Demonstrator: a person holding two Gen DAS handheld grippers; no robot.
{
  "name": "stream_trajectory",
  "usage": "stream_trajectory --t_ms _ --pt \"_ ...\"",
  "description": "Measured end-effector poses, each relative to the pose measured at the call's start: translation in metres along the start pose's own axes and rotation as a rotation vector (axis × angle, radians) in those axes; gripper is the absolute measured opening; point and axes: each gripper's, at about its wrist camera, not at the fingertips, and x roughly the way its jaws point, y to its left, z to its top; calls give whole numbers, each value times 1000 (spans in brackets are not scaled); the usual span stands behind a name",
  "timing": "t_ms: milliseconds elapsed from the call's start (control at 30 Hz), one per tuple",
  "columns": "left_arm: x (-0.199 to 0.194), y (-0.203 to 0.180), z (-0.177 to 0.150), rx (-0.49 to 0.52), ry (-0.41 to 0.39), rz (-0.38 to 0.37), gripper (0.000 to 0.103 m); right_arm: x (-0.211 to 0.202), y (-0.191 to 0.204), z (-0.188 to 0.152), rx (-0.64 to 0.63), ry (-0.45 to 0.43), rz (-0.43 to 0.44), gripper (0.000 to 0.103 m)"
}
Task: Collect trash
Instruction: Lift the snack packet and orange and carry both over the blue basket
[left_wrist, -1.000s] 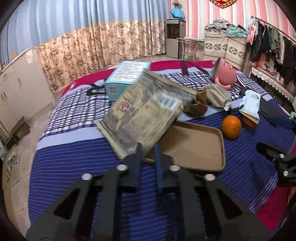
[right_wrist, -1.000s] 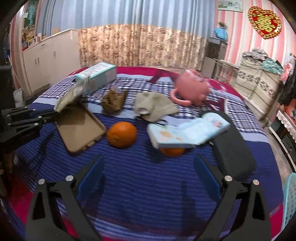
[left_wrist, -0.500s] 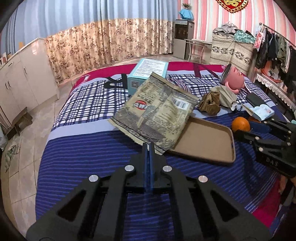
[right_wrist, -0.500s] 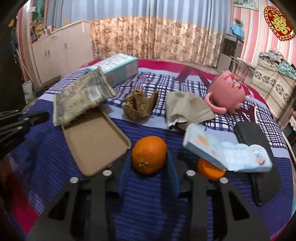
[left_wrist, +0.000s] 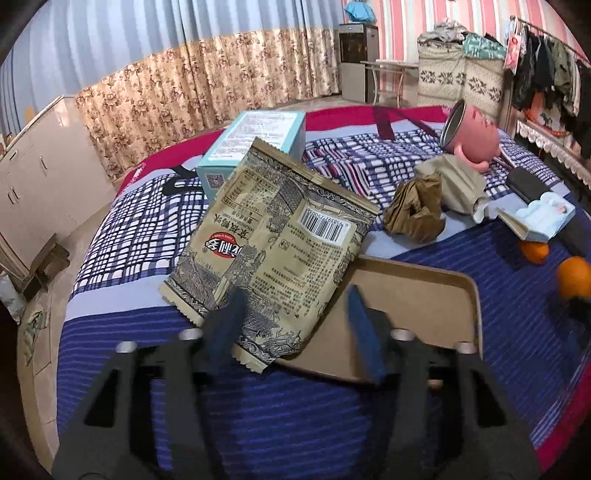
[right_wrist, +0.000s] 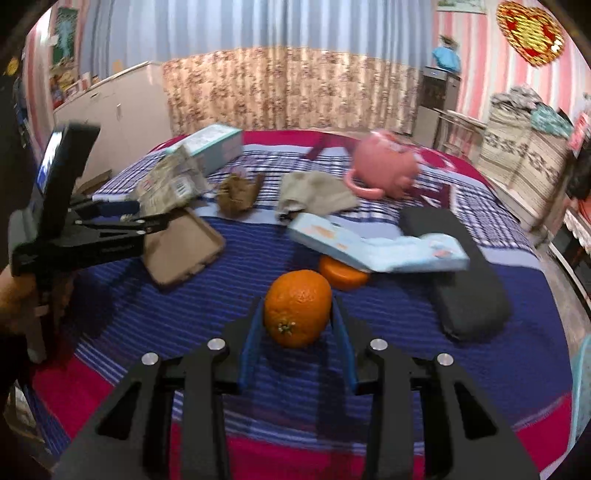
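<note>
1. Bed (left_wrist: 295, 424) with a blue striped and plaid cover fills both views; its near edge is cut off behind the gripper bodies.
2. Brown tray (left_wrist: 417, 295) lies flat on the cover; its left part is hidden under the snack wrapper (left_wrist: 273, 247), which lies half on the tray, half on the cover, leaning back against the teal box (left_wrist: 258, 136).
3. Left gripper (left_wrist: 295, 321): fingers spread apart, released, tips either side of the wrapper's lower edge; the left fingertip overlaps the wrapper, contact unclear.
4. Black case (right_wrist: 454, 269) lies right of centre, partly covered by the light blue packet (right_wrist: 376, 247).
5. Pink mug (right_wrist: 384, 166) lies tipped on its side, blurred in the right wrist view.
6. Beige cloth (left_wrist: 458, 184) and crumpled brown paper (left_wrist: 417, 206) sit touching, behind the tray.
7. Right gripper (right_wrist: 297, 325): blue pads clamped on an orange (right_wrist: 297, 308), probably just off the cover.
8. Second orange (right_wrist: 341, 275) is mostly hidden under the packet.
</note>
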Motion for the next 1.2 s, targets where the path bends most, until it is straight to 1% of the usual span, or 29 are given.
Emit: stream_trajectory --t_ms 33,67,100,267,367,500,533,567,600,633,667,700,733,800,867,933,967,1033,1133,1200 --pt "-2 2 0 -4 -3 -23 28 -2 -4 0 11 -4 -5 37" --pt "-4 3 0 -13 -3 -37 10 -6 -12 -2 28 -11 -10 37" --pt "-7 6 0 -29 -4 -49 0 -10 -18 -3 43 -18 -13 37" --pt "-27 20 -3 -75 -43 -44 0 -26 -43 -9 87 -52 -32 37" --pt "-38 25 -3 -80 -63 -41 0 -33 -59 -14 120 -68 -39 37" --pt "-35 34 -4 -113 -28 -22 0 -40 -74 -21 160 -78 -47 37" --pt "-32 36 -4 -122 -24 -22 2 -42 -76 -24 164 -77 -51 37" --pt "-28 40 -4 -125 -8 -18 16 -43 -80 -27 167 -75 -55 37" --pt "-25 42 -3 -125 -1 -3 41 -44 -82 -29 169 -73 -60 37" --pt "-23 44 -3 -124 -4 10 53 -44 -84 -31 172 -72 -64 37" --pt "-20 46 -2 -119 -22 44 65 -44 -88 -32 182 -71 -67 37" --pt "-17 47 0 -111 -29 60 66 -43 -93 -34 195 -70 -67 37" --pt "-12 48 1 -103 -19 56 67 -42 -96 -35 207 -70 -68 37" --pt "3 49 5 -95 22 54 68 -42 -100 -37 224 -69 -68 37" --pt "16 52 6 -108 55 19 69 -40 -103 -38 230 -65 -72 37" --pt "21 58 7 -137 60 -13 70 -39 -105 -39 232 -62 -77 37" --pt "22 60 8 -149 63 -30 70 -39 -105 -40 233 -61 -78 37" --pt "20 59 5 -145 54 -26 66 -38 -105 -39 234 -60 -81 37" --pt "13 52 3 -110 32 -14 48 -40 -106 -39 234 -66 -85 37" --pt "7 49 2 -92 9 19 33 -43 -106 -39 235 -72 -87 37"
